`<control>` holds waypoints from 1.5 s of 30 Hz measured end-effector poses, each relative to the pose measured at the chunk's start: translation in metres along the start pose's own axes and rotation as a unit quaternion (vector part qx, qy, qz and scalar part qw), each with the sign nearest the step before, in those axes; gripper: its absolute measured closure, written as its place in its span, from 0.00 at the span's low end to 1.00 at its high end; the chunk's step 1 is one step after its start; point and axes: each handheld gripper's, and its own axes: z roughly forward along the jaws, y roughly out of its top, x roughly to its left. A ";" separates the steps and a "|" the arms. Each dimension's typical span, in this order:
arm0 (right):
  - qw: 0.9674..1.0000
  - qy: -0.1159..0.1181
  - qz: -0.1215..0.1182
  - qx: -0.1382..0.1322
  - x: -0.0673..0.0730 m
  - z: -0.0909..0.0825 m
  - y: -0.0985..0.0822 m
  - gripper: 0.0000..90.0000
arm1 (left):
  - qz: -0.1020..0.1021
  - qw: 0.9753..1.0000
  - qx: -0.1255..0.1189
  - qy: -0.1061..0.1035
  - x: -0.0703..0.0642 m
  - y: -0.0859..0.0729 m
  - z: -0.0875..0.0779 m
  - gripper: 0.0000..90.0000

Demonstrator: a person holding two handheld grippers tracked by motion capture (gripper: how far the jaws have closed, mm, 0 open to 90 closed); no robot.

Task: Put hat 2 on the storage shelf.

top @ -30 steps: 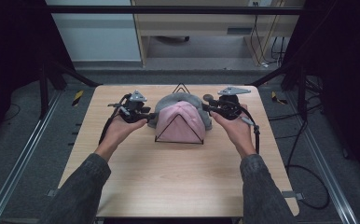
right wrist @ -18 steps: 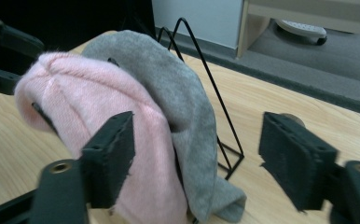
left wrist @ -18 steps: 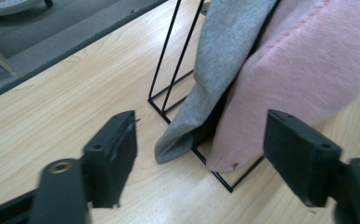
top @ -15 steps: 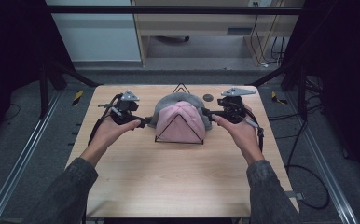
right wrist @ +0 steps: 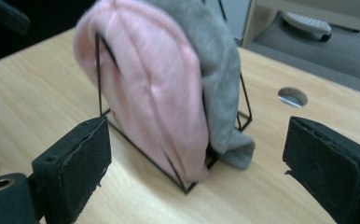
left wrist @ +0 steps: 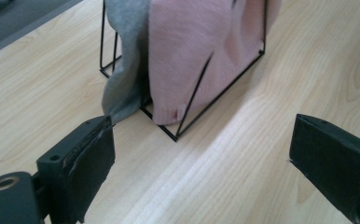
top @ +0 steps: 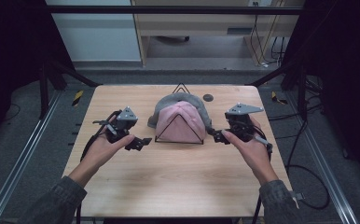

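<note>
**Both grippers let go, either side of the hat stand**

Now the pink hat [top: 180, 122] sits draped over a black wire stand [top: 178, 138] near the middle of the wooden table [top: 169, 182], a little toward the far edge. A grey hat [top: 169, 103] hangs behind it on the same stand, its hem spilling out at the left and right corners of the frame down to the tabletop.

The left gripper [top: 141, 141] lies just left of the stand's near-left corner, close but not touching it. Its jaws have just been opening and now stand wide, with nothing between them; in the left gripper view the stand's corner and the grey hem show ahead of the pads, apart from them. The right gripper [top: 217, 136] is just right of the stand's near-right corner, near the grey hem there. Its jaws too have just been opening and are spread wide on bare wood, holding nothing.

The hands come in from the near edge, one on each side, with a broad stretch of bare tabletop between the forearms and in front of the stand. There is open wood to the left of the left hand up to the table's left edge, and a narrower strip on the right. A small round hole [top: 208, 97] lies in the tabletop beyond the stand, toward the far right.
</note>
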 end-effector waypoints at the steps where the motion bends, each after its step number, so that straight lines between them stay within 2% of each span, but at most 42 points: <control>1: 1.000 0.000 0.000 0.000 0.000 0.000 0.000 0.09 | 0.000 1.000 0.000 0.000 0.000 0.000 0.000 0.07; 4: 1.000 -0.001 -0.009 0.014 0.004 -0.001 -0.015 0.09 | 0.005 1.000 -0.005 -0.002 -0.004 -0.010 -0.003 0.07; 9: 0.999 -0.001 -0.010 0.031 0.007 -0.001 -0.036 0.10 | 0.002 1.000 -0.005 -0.009 -0.005 -0.021 -0.004 0.07; 10: 0.999 -0.001 -0.009 0.035 0.007 -0.001 -0.041 0.10 | 0.007 1.000 0.004 -0.007 -0.006 -0.026 -0.004 0.07; 18: 0.998 0.002 0.003 0.062 0.007 0.003 -0.072 0.11 | 0.005 0.999 0.033 -0.012 -0.005 -0.047 0.005 0.07; 24: 0.996 0.011 0.019 0.087 0.008 0.012 -0.096 0.13 | 0.002 0.998 0.066 -0.019 -0.007 -0.069 0.021 0.08; 31: 0.994 0.011 0.027 0.103 0.007 0.021 -0.109 0.15 | -0.004 0.996 0.084 -0.025 -0.005 -0.083 0.033 0.08; 37: 0.992 0.006 0.035 0.125 0.005 0.031 -0.119 0.14 | -0.023 0.995 0.088 -0.026 -0.001 -0.101 0.045 0.08; 40: 0.991 0.002 0.042 0.130 0.005 0.033 -0.122 0.14 | -0.021 0.995 0.094 -0.023 -0.001 -0.105 0.047 0.08; 45: 0.989 -0.001 0.040 0.143 0.006 0.037 -0.126 0.12 | -0.025 0.995 0.095 -0.024 -0.001 -0.107 0.050 0.07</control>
